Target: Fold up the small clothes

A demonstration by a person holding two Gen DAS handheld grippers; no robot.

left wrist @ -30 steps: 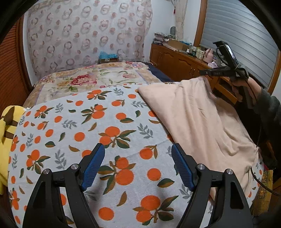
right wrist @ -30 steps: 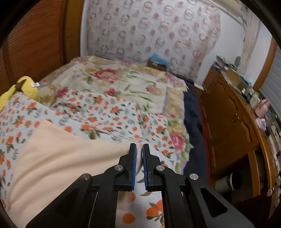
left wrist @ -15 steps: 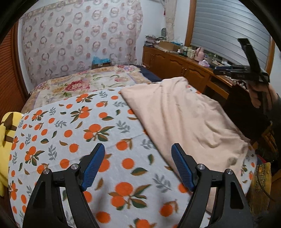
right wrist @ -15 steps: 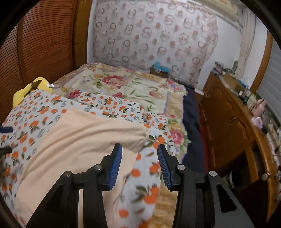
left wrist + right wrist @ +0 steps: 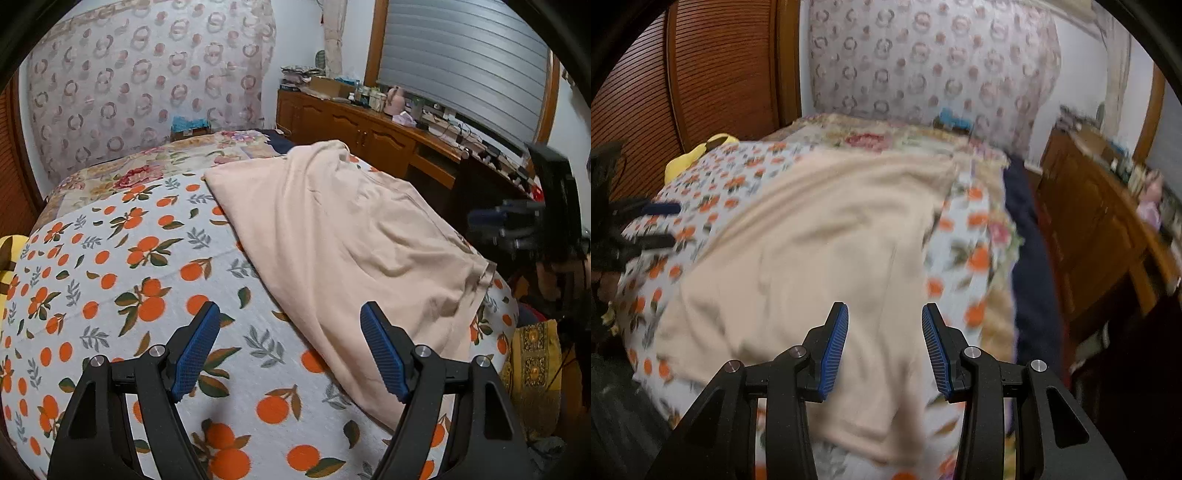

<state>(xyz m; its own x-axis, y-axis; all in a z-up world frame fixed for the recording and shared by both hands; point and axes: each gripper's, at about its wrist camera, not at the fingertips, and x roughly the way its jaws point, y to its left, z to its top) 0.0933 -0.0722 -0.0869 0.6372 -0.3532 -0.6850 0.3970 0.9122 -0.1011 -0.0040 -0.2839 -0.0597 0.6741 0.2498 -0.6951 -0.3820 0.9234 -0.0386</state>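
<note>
One peach garment lying on orange-print sheet, two grippers hovering, left gripper released, right gripper released, jaws having just been opening, nothing between them.

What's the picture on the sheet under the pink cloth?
Oranges with green leaves on the white sheet; clearest in the left wrist view.

Peach garment: soft matt cloth, lightly creased. Orange-print bedspread: matt woven cloth. Left gripper at 6 o'clock: matt black plastic, ribbed blue pads, bright metal pins. Cabinet at 1 o'clock: glossy varnished wood.
</note>
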